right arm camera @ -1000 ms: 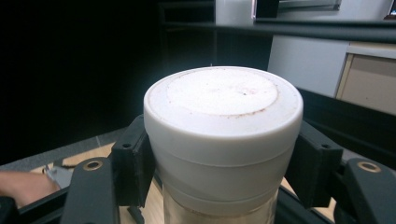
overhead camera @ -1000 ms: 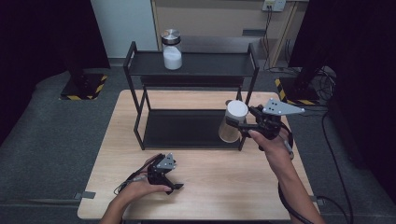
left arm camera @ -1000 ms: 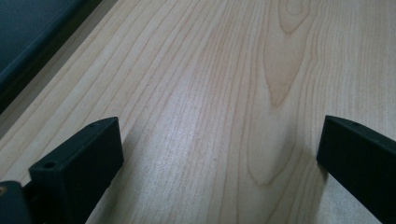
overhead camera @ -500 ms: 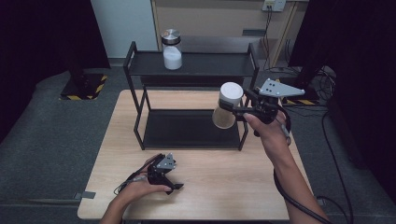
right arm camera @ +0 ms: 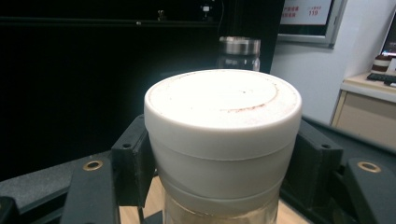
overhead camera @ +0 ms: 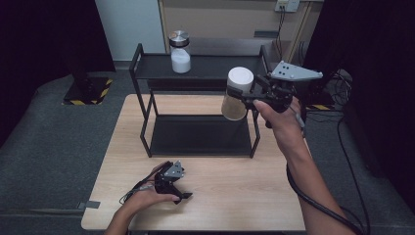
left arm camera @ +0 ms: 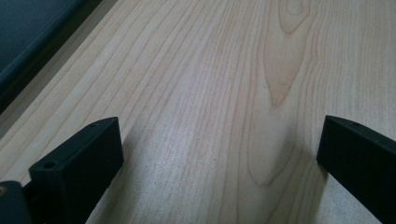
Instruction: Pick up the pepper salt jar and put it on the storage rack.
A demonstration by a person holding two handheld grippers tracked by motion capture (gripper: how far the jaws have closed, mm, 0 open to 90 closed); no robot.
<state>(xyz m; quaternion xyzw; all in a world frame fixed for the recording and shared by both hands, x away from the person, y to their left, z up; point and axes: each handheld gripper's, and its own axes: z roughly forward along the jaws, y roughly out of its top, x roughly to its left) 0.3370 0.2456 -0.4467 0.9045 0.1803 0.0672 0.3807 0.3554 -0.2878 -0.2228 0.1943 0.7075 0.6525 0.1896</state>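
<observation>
I am holding my right gripper [overhead camera: 247, 93] clamped on a round, smooth white-lidded glass jar [overhead camera: 237, 94] above the pale wood-grain table [overhead camera: 235, 196], beside the black metal rack [overhead camera: 195, 134], while my left gripper [overhead camera: 182, 195] is resting wide open, empty.

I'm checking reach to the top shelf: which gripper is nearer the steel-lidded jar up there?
Right. The right gripper is raised beside the shelf's right end, below-right of the steel-lidded jar; the left gripper rests on the table's near edge.
</observation>
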